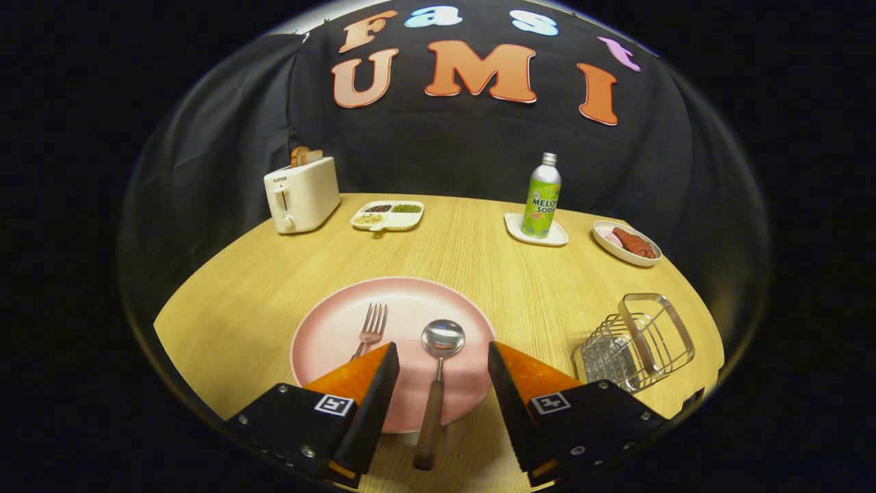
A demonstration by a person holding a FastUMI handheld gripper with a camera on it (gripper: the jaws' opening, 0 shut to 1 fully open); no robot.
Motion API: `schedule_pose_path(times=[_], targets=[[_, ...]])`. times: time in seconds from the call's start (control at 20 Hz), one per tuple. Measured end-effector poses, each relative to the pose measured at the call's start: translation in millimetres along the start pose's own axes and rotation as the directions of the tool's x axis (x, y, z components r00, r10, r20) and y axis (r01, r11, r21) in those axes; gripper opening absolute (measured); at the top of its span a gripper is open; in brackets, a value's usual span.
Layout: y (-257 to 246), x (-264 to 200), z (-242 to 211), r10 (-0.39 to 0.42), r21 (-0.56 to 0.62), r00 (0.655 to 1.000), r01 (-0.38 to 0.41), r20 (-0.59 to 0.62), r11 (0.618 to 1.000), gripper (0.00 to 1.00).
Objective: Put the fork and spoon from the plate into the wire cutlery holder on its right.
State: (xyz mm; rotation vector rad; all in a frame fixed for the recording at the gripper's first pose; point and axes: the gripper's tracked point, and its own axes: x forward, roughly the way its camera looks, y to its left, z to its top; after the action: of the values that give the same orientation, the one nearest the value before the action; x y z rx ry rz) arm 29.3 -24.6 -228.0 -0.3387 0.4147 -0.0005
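Gripper (442,359): fingers wide apart, holding nothing, w/ spoon (438,373) handle between them. Spoon & fork (370,329) on pink plate (328,329) near table's (479,260) front edge. Wire holder (636,342) at front-right corner.

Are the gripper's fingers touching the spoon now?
Apart. In the gripper view the gripper is open, and the spoon lies on the pink plate between the fingers, with plate showing on both sides.

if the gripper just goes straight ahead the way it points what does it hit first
Likely the wooden-handled metal spoon lying between the open gripper fingers on the round pink plate; height above it is unclear.
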Motion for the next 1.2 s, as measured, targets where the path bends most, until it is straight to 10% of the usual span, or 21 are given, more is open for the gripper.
schedule_pose_path(times=[0.6, 1.2], targets=[[4, 12, -25, -0.008, -0.034, 0.994, 0.005, -0.107, 0.999, 0.10], [-30, -40, 32, 0.005, 0.005, 0.991, -0.005, -0.134, 1.000, 0.05]])
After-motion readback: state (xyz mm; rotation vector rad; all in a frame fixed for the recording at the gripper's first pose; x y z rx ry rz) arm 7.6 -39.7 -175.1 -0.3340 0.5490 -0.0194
